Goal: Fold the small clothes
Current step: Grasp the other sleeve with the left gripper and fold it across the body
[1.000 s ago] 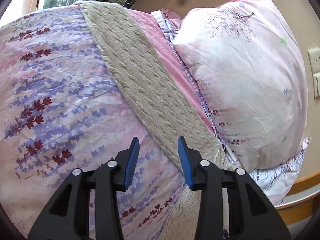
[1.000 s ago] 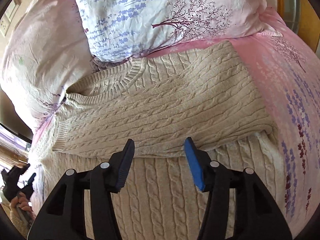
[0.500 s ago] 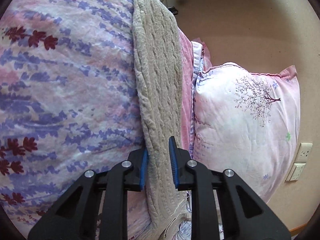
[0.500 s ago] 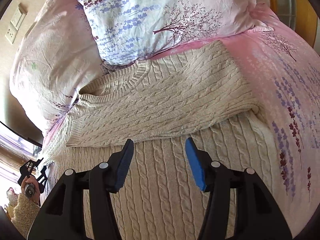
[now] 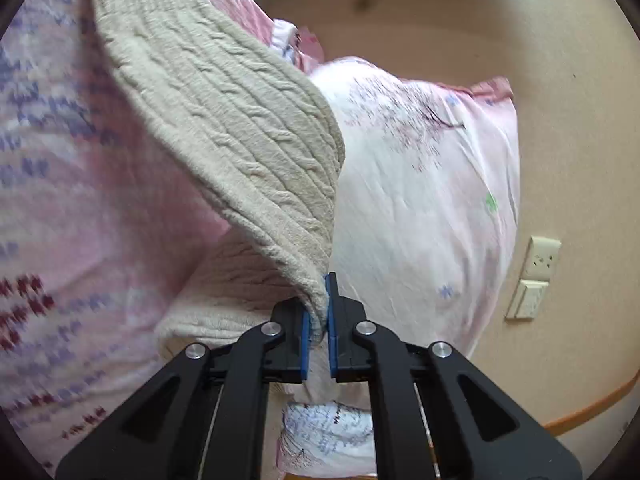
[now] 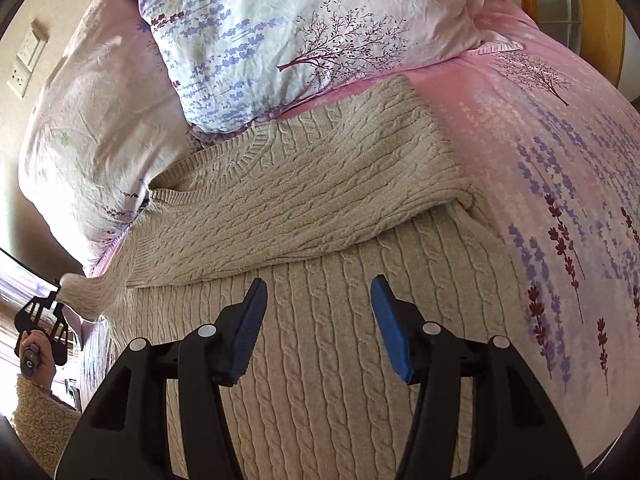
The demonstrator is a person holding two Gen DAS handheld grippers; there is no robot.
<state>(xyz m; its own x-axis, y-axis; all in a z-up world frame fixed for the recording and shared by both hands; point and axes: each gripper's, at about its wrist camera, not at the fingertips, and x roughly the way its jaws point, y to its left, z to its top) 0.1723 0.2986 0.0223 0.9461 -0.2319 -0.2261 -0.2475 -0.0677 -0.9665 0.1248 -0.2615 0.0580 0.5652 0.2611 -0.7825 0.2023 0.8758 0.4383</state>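
Note:
A beige cable-knit sweater (image 6: pixel 320 360) lies spread on the bed, one sleeve (image 6: pixel 288 216) folded across its chest. In the left wrist view my left gripper (image 5: pixel 318 312) is shut on the edge of the other sleeve (image 5: pixel 224 128) and holds it lifted off the bedcover. From the right wrist view that same left gripper (image 6: pixel 56 300) shows at the far left with the sleeve end (image 6: pixel 86 292) pinched in it. My right gripper (image 6: pixel 318 292) hovers open just above the sweater's body, with nothing between its blue pads.
Two floral pillows (image 6: pixel 304 32) (image 5: pixel 420 184) lean at the head of the bed, close behind the sweater's collar. Pink lavender-print bedcover (image 6: pixel 560 168) surrounds the sweater. Wall sockets (image 5: pixel 536 276) sit on the beige wall. A hand in a fuzzy sleeve (image 6: pixel 36 400) holds the left gripper.
My left gripper has closed onto the sleeve's edge and raised it off the bed while rolling. The right gripper has drifted slightly over the sweater and stays open.

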